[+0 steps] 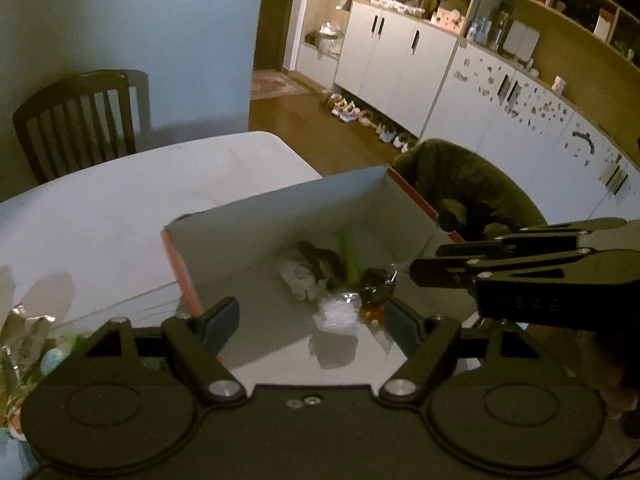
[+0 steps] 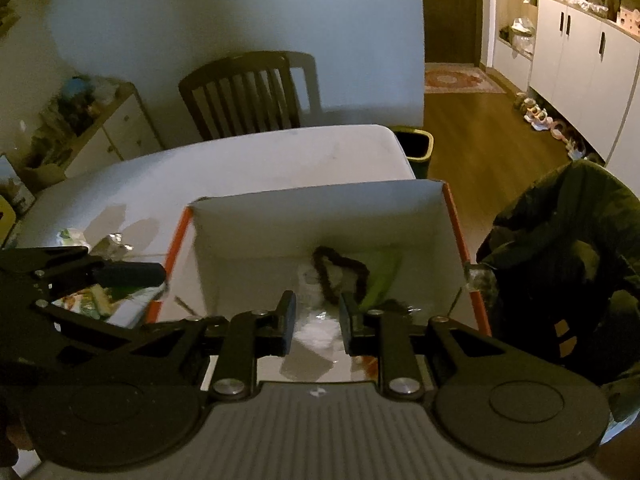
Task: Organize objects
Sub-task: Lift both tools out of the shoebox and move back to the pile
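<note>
Nearest, the left gripper (image 1: 310,320) hung wide open and empty above an orange-edged white box (image 1: 280,208) on the bench (image 1: 120,200). The right gripper (image 2: 316,322) stood slightly parted, holding nothing. Inside the box lay clear wrappers (image 1: 336,314), a dark loop (image 2: 340,268) and a green packet (image 2: 380,276). Beyond stood a wooden chair (image 2: 244,92).
</note>
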